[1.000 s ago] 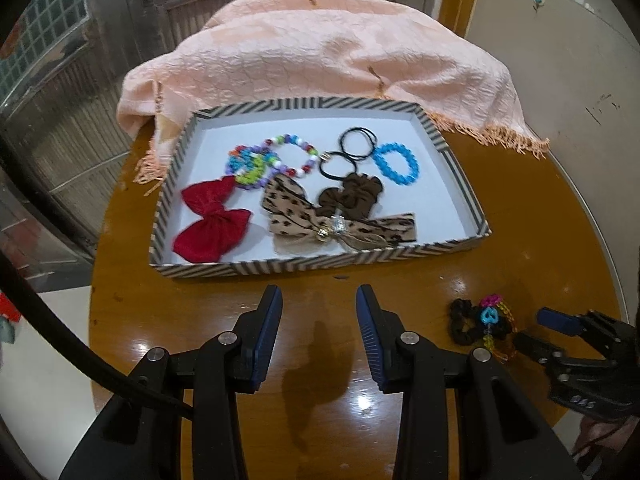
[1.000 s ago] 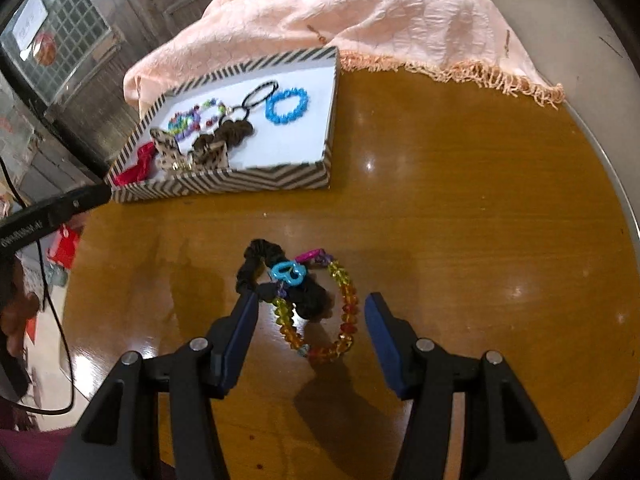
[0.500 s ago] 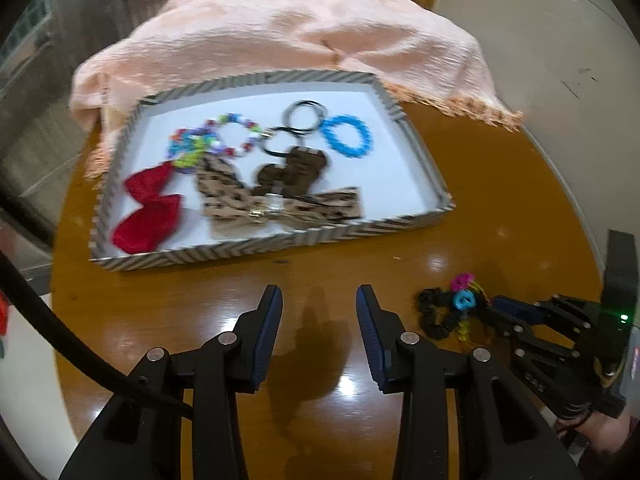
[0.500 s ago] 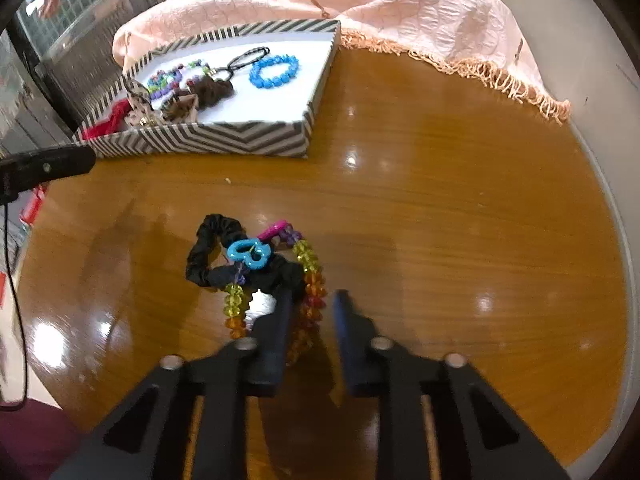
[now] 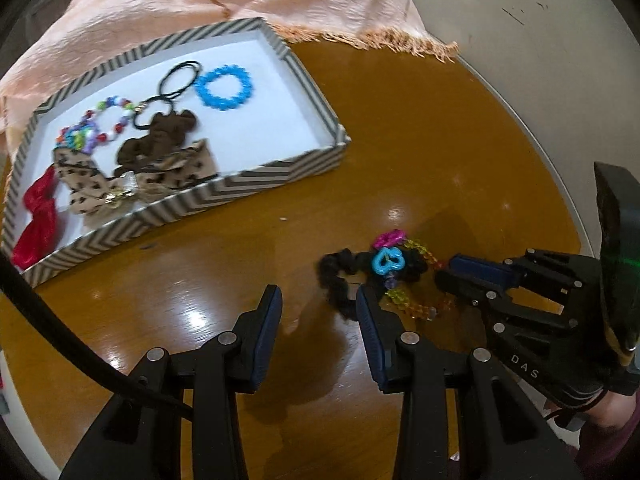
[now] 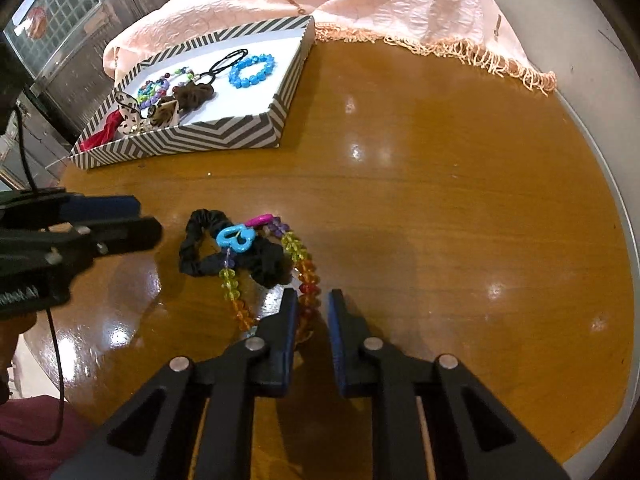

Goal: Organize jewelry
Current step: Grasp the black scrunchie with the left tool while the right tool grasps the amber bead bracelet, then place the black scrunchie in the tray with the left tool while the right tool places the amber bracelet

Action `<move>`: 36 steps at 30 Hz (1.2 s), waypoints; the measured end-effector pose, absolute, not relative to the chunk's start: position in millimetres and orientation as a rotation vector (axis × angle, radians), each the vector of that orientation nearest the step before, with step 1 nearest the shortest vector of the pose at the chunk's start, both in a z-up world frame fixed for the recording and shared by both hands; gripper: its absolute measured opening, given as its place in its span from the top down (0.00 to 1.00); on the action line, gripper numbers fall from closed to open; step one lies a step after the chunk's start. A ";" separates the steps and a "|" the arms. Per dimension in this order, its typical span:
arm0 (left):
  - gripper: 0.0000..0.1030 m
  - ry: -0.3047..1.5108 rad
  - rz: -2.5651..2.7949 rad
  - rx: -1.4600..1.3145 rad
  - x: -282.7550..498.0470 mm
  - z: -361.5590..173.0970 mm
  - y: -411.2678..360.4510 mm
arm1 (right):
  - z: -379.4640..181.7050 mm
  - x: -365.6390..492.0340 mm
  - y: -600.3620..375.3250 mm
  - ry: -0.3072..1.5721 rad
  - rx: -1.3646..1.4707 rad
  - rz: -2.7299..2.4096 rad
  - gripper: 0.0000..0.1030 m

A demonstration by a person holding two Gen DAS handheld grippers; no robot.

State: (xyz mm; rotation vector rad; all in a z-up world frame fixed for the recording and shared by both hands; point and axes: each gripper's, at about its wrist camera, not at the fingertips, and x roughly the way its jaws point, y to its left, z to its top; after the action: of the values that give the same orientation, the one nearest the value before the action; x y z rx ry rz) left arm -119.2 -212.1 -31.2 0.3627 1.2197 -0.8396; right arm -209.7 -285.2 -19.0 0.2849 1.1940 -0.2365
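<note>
Beaded bracelet (image 6: 298, 264), amber, green and red, lies tangled with a black scrunchie (image 6: 224, 254) and a blue charm (image 6: 236, 237) near the front edge of the round table (image 6: 440, 184). Its near loop vanishes behind my right hand-held gripper (image 6: 313, 312), whose blue pads are drawn close on the red-orange beads, though a narrow gap still shows and I cannot tell whether the beads are truly pinched. A second ago these fingers stood wide on either side of the pile; half a second ago they had already narrowed. My left hand-held gripper (image 5: 318, 304) hangs low over the table with fingers spread and holding nothing, its right finger just beside the scrunchie (image 5: 340, 280); it has swung from facing the tray toward the pile. The striped tray (image 5: 256, 188) sits toward the far left edge, its left end cut off in the left wrist view, and motion blur softens the red bow (image 5: 38, 220) and leopard bow (image 5: 132, 184) inside. A peach cloth (image 6: 360, 0) drapes the far edge.
</note>
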 end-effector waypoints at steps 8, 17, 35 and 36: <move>0.69 1.240 -0.842 0.403 -122.3 -45.2 -233.3 | -18.3 -210.7 -284.4 1.180 0.257 -0.223 0.70; 1.00 1.268 -0.835 0.357 -111.6 -55.2 -228.6 | -18.5 -210.0 -278.3 1.176 0.194 -0.221 0.91; 1.00 1.113 -0.744 0.272 -84.5 4.7 -179.5 | 51.1 -180.4 -267.8 1.027 0.164 -0.144 0.91; 1.00 1.105 -0.737 0.271 -84.4 6.7 -175.2 | 54.4 -178.2 -266.0 1.023 0.158 -0.137 0.91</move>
State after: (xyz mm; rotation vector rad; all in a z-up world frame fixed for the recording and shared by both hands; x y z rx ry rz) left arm -84.4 -175.2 6.7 0.2712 1.1047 -0.7371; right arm -178.2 -266.0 54.4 0.1576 1.0228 -0.1374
